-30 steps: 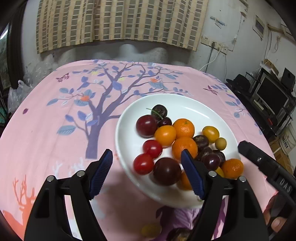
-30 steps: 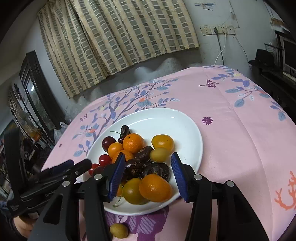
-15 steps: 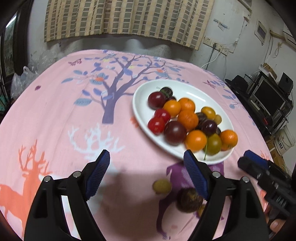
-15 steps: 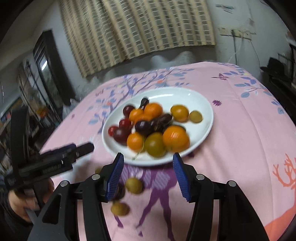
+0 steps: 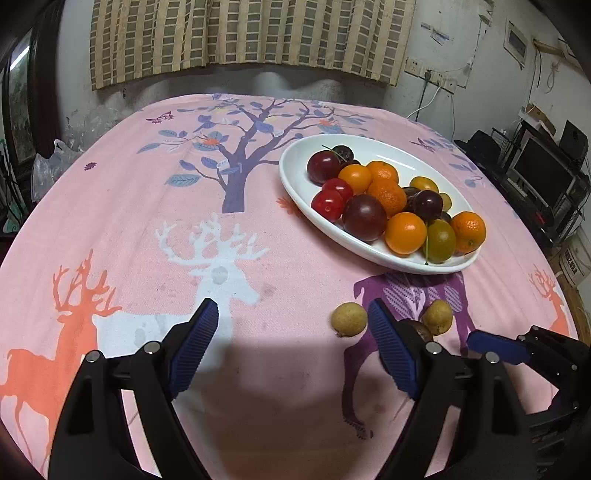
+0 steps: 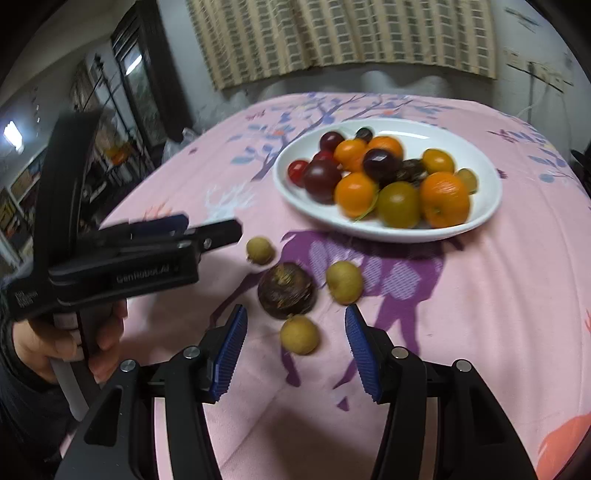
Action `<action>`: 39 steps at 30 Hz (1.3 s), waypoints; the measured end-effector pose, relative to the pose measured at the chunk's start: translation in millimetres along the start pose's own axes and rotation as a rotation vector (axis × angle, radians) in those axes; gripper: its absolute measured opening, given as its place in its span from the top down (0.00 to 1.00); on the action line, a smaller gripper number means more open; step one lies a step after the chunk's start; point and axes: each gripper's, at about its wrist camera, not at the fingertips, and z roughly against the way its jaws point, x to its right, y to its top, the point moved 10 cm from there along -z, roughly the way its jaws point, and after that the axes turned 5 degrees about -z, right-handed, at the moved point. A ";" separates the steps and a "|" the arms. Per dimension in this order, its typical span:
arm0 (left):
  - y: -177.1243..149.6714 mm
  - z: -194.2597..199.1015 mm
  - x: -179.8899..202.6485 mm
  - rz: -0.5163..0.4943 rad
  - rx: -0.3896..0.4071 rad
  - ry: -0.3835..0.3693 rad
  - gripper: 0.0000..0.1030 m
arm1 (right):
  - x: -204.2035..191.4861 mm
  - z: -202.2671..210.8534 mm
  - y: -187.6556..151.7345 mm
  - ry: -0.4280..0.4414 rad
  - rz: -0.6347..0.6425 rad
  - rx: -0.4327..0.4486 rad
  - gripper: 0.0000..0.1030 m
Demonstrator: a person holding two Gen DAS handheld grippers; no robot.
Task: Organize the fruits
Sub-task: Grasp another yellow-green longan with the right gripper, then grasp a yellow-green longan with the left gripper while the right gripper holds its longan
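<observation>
A white oval plate (image 5: 295,184) (image 6: 487,206) holds several oranges, dark plums, red tomatoes and green fruits. On the pink cloth in front of it lie three small yellow-green fruits (image 6: 299,335) (image 6: 344,282) (image 6: 260,250) and one dark round fruit (image 6: 286,290). Two of the small fruits show in the left wrist view (image 5: 348,319) (image 5: 437,316). My left gripper (image 5: 291,345) is open and empty, well short of the plate. My right gripper (image 6: 293,352) is open and empty, with the nearest small fruit just beyond its fingertips.
The table has a pink cloth (image 5: 147,221) with deer and tree prints. A striped curtain (image 5: 240,33) hangs on the back wall. Shelves with electronics (image 5: 546,173) stand to the right. The left gripper body (image 6: 122,258) and a hand show in the right wrist view.
Both grippers have pulled back from the plate toward the near table edge. The loose fruits in front of the plate have come into view. Both stay open.
</observation>
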 end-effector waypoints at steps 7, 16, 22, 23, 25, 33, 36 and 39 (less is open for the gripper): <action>-4.1 -6.0 -4.5 0.020 -0.028 -0.009 0.21 | -6.0 -18.2 -15.9 -0.095 0.089 -0.062 0.69; -7.3 -8.7 5.0 -0.015 -0.031 -0.027 0.21 | 0.5 -3.8 -10.5 -0.118 0.073 -0.033 0.76; -10.8 -18.8 20.6 -0.059 -0.052 -0.039 0.26 | 12.3 -0.2 -6.0 -0.122 0.028 -0.027 0.76; -11.2 -20.9 23.1 -0.063 -0.061 -0.044 0.32 | 12.0 0.7 -5.7 -0.118 0.028 -0.024 0.76; -13.2 -29.5 31.5 -0.085 -0.093 -0.068 0.43 | 11.9 1.8 -5.5 -0.108 0.028 -0.023 0.76; -9.1 -34.3 39.1 -0.133 -0.075 -0.046 0.77 | 15.4 1.8 -0.6 -0.099 0.010 -0.013 0.76; -8.8 -25.6 37.3 -0.104 -0.085 -0.061 0.77 | 17.2 7.7 4.0 -0.090 -0.008 0.013 0.76; 0.9 -12.7 36.6 -0.093 -0.060 -0.073 0.77 | 18.7 15.9 12.2 -0.075 -0.039 0.059 0.76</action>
